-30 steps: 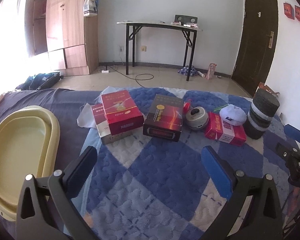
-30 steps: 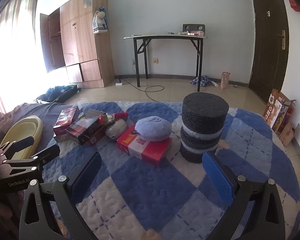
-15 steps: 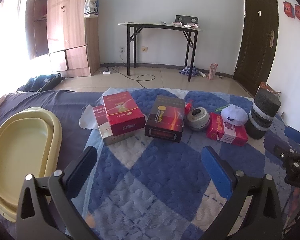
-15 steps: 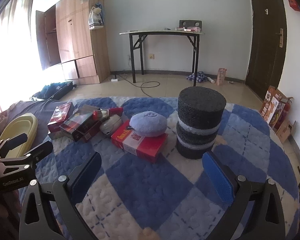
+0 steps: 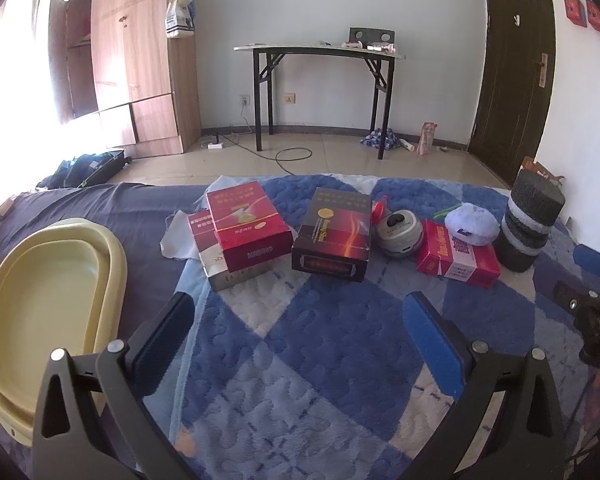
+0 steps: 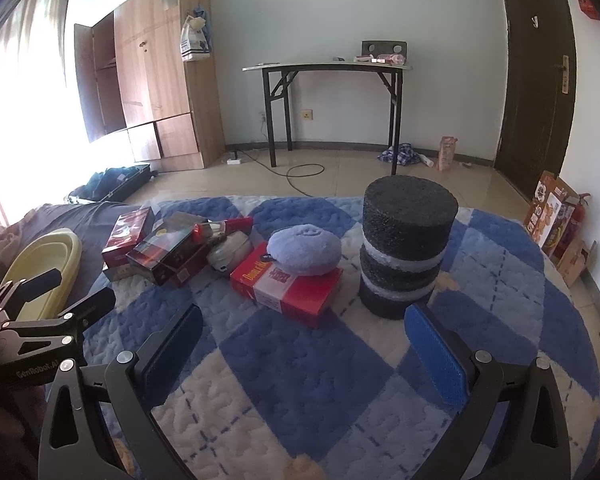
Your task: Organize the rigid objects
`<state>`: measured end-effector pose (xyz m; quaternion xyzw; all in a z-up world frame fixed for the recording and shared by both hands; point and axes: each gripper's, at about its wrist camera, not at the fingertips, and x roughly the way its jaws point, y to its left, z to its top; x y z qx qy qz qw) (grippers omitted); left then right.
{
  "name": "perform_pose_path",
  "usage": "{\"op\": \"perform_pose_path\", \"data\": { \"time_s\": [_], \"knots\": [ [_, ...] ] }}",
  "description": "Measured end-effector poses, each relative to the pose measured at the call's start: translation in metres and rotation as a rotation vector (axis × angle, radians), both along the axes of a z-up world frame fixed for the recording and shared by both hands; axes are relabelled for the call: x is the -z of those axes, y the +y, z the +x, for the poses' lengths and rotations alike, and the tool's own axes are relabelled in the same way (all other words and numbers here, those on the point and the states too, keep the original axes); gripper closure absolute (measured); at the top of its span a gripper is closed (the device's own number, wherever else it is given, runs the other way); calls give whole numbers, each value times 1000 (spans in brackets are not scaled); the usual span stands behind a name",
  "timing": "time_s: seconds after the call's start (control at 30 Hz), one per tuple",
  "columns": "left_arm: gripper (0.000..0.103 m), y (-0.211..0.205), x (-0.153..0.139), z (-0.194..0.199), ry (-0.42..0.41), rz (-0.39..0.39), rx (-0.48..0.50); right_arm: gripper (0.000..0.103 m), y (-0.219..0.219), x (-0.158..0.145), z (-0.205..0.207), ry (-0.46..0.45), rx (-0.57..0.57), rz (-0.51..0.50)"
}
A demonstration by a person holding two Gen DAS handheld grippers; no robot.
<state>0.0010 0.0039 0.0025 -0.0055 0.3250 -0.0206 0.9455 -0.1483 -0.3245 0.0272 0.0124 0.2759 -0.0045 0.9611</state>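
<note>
On the blue-and-white quilt lie a red box [image 5: 247,224] stacked on a flatter box, a dark box [image 5: 333,233], a round grey device [image 5: 399,231], and a red-and-white box [image 5: 458,254] with a blue plush pad [image 5: 472,225] on top. A black foam cylinder [image 6: 407,240] stands to their right. A yellow tub [image 5: 40,312] sits at the left. My left gripper [image 5: 300,336] is open and empty, short of the boxes. My right gripper [image 6: 302,344] is open and empty, just in front of the red-and-white box [image 6: 290,284] and the cylinder.
Beyond the quilt is a tiled floor with a cable, a black-legged table [image 5: 320,80], a wooden wardrobe [image 5: 128,72] and a dark door [image 5: 512,68]. Cardboard boxes [image 6: 556,224] lean on the right wall. A dark bag [image 6: 108,184] lies at the left.
Both views have shifted slightly; the objects on the quilt sit a little farther off in the left view. Both grippers stay open and empty.
</note>
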Motion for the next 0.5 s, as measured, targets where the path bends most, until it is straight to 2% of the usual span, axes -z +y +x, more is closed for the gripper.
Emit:
{"op": "perform_pose_path", "data": {
  "time_s": [0.3,0.5],
  "knots": [
    [0,6,0,-1,6,-8,-43,0,1,-1,-1,0,-6,5],
    [0,10,0,0,2,-19,-30,0,0,-2,0,-2,-1,12]
  ]
}}
